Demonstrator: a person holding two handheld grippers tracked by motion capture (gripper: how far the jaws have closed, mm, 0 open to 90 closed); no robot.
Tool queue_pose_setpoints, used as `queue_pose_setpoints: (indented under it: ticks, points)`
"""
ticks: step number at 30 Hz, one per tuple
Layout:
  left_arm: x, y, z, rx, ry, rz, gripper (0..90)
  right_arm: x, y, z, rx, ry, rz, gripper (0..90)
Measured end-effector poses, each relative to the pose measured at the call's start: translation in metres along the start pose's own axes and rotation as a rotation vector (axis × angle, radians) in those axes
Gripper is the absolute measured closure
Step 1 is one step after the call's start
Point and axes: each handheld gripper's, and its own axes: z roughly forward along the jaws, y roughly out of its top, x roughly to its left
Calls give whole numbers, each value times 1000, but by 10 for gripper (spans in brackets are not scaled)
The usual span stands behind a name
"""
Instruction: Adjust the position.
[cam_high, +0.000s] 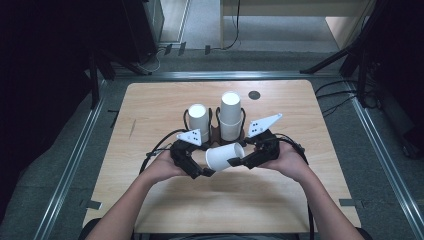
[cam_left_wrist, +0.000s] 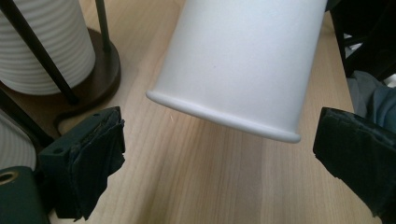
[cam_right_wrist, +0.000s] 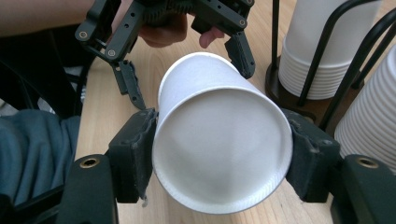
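Observation:
A white paper cup (cam_high: 225, 156) lies on its side above the wooden table (cam_high: 300, 120), held between the two grippers. My right gripper (cam_high: 236, 161) is shut on it; in the right gripper view both pads press the cup (cam_right_wrist: 219, 140) near its closed base, around my right gripper (cam_right_wrist: 219, 161). My left gripper (cam_high: 206, 172) is open at the cup's other end. In the left gripper view the rolled rim of the cup (cam_left_wrist: 233, 70) hangs between and beyond the spread jaws of my left gripper (cam_left_wrist: 219, 158), not touching them.
Two stacks of white cups (cam_high: 198, 120) (cam_high: 230, 114) stand upside down in a dark wire holder (cam_high: 215, 131) just behind the grippers. A small black disc (cam_high: 254, 94) lies on the far side of the table. Cables trail from both grippers.

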Motion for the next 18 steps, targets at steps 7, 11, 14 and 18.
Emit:
queue_pose_setpoints:
  ticks: [7,11,14,18]
  points:
    - [-1,1,-1,-39,-8,-2,32,1,3,-3,-25,6,5,341]
    - [-2,2,2,-37,-18,15,59,1,4,-2,-39,14,5,341]
    - [-4,2,2,-45,-24,29,63,2,6,0,-52,31,12,341]
    - [-5,2,-2,-60,-38,52,195,4,8,9,-57,72,21,343]
